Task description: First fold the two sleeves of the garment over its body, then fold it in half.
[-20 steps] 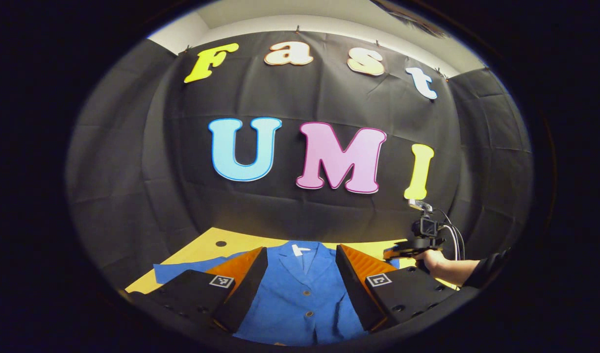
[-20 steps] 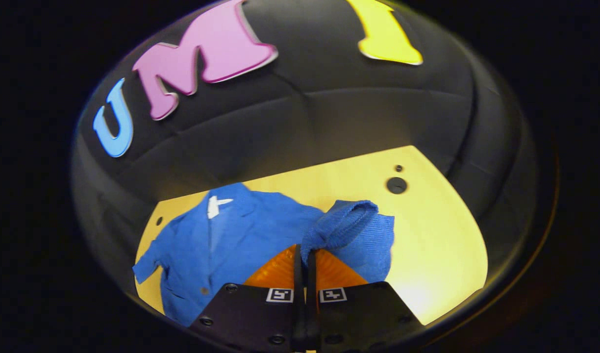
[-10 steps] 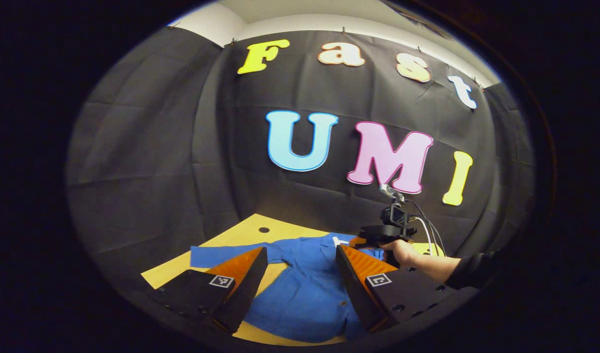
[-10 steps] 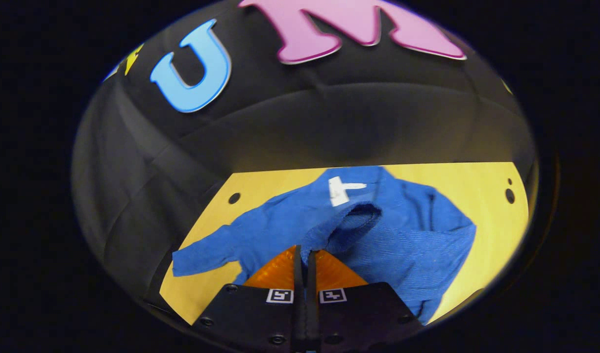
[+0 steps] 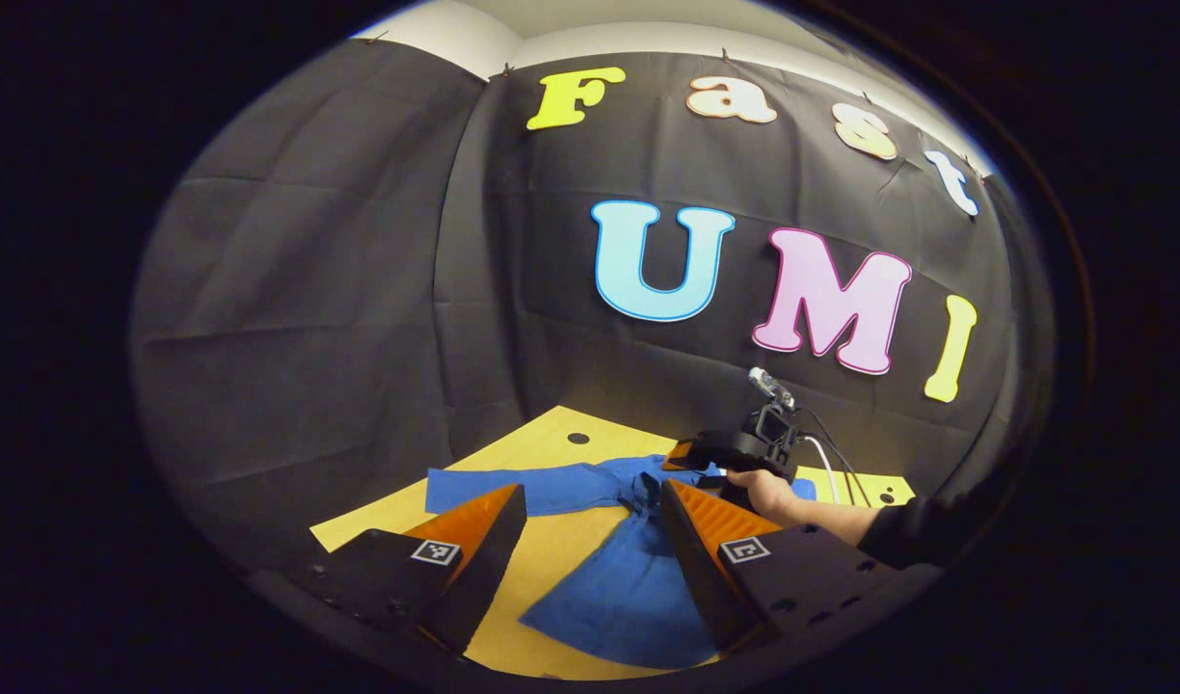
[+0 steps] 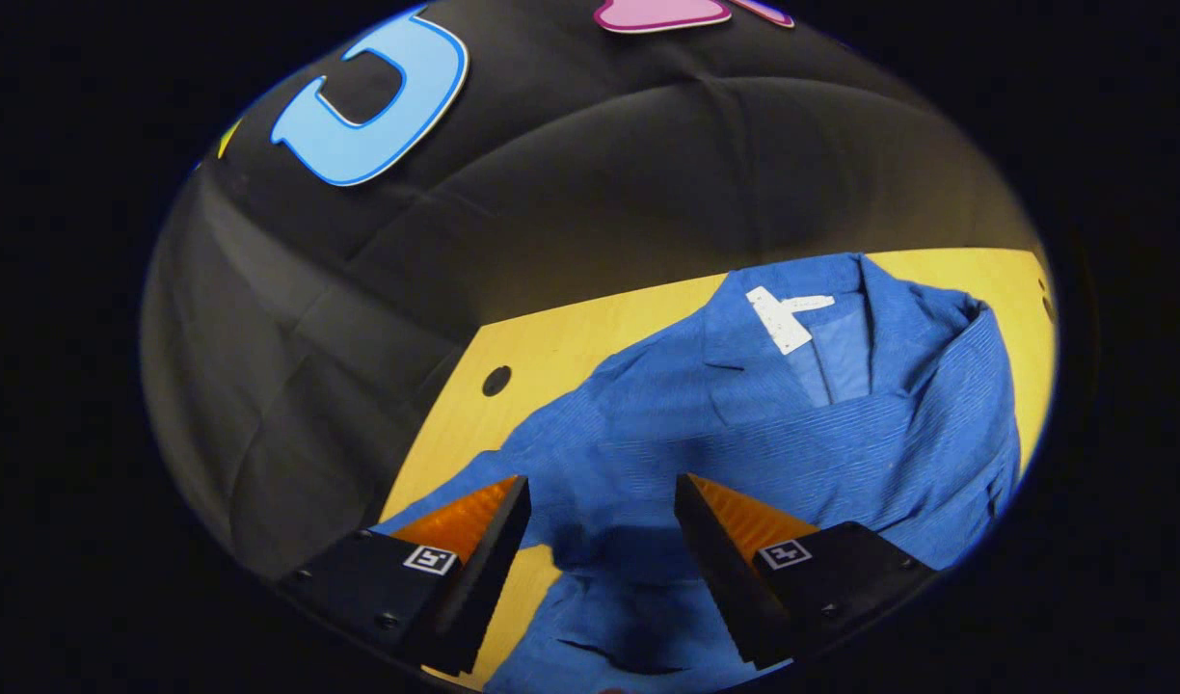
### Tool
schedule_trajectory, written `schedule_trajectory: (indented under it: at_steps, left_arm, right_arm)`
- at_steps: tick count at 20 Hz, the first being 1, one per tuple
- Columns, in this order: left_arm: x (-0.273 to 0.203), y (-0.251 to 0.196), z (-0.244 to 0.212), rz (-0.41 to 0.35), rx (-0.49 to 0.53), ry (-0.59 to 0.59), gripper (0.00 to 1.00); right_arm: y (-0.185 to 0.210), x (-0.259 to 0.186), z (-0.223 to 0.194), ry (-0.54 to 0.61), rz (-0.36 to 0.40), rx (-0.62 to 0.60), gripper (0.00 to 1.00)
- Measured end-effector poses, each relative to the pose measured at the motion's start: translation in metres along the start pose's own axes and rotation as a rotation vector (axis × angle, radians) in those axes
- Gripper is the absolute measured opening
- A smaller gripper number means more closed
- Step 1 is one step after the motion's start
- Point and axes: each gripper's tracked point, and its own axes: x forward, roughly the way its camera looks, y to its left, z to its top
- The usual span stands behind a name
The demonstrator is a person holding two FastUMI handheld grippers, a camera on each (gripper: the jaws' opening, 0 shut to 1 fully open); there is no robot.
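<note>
A blue jacket [image 5: 619, 588] lies face up on the yellow table [image 5: 542, 453]. One sleeve [image 5: 513, 487] stretches flat out to the side. In the right gripper view the jacket [image 6: 744, 386] has a white label at its collar, and the other sleeve [image 6: 821, 434] lies folded across its body. My right gripper [image 6: 602, 482] is open just above that folded sleeve, holding nothing. My left gripper [image 5: 592, 492] is open above the jacket's lower part, with nothing between its fingers. Farther off, a hand [image 5: 768, 492] holds the right gripper [image 5: 686, 461] over the collar area.
The yellow table [image 6: 561, 337] has a dark round hole [image 6: 496, 380] near its back left corner, seen too as a hole [image 5: 577, 439] in the left gripper view. Black cloth walls close the back and left. Cables trail from the far gripper.
My right gripper carried the sleeve across the jacket's body, then opened and let it go there. The left gripper view has swung to the left, its gripper staying open.
</note>
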Motion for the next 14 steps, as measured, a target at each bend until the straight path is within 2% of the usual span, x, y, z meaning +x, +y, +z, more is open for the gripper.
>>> schedule_trajectory:
  at_steps: [3, 6, 9, 13, 14]
  left_arm:
    - [0.018, 0.017, -0.008, 0.026, -0.04, 0.016, 0.8]
    - [0.053, 0.04, -0.013, 0.059, -0.055, 0.014, 0.8]
    - [0.093, 0.086, -0.031, 0.153, -0.032, 0.114, 0.81]
    - [0.161, 0.141, -0.067, 0.213, -0.057, 0.228, 0.82]
    - [0.177, 0.153, -0.082, 0.239, -0.054, 0.272, 0.82]
  right_arm:
    - [-0.015, -0.028, 0.008, -0.055, -0.022, -0.099, 0.99]
    - [-0.033, -0.075, 0.018, -0.124, -0.042, -0.167, 0.99]
    - [-0.052, -0.125, 0.02, -0.145, -0.042, -0.172, 0.98]
    - [-0.084, -0.197, 0.022, -0.183, -0.07, -0.258, 0.98]
    - [-0.084, -0.219, 0.024, -0.23, -0.061, -0.256, 0.98]
